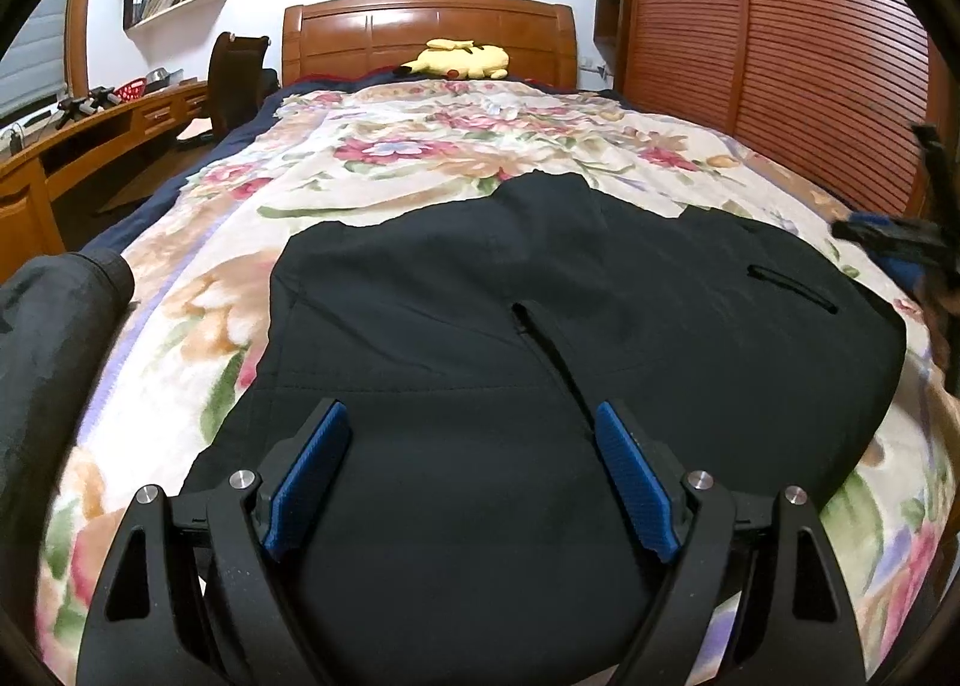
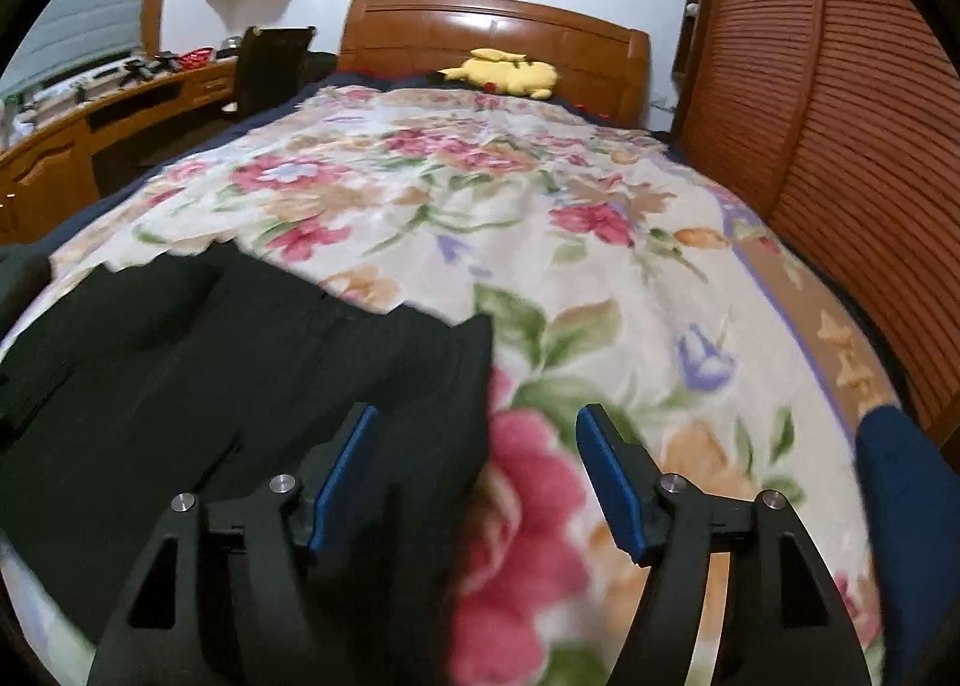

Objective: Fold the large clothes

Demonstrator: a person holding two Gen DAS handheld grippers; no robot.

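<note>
A black jacket (image 1: 540,326) lies spread flat on a floral blanket (image 1: 420,146) on the bed. Its zipper line and a slit pocket show. My left gripper (image 1: 473,422) is open and empty, hovering over the jacket's near part. My right gripper (image 2: 477,428) is open and empty, over the jacket's right edge (image 2: 240,374), its left finger above the black cloth and its right finger above the blanket (image 2: 600,278). The right gripper also shows blurred at the right edge of the left wrist view (image 1: 894,242).
A yellow plush toy (image 1: 462,59) lies by the wooden headboard (image 1: 429,23). A slatted wooden wardrobe (image 1: 780,56) runs along the bed's right side. A wooden desk (image 1: 90,128) and a dark chair (image 1: 237,74) stand at left. A dark sleeve (image 1: 54,314) shows at left.
</note>
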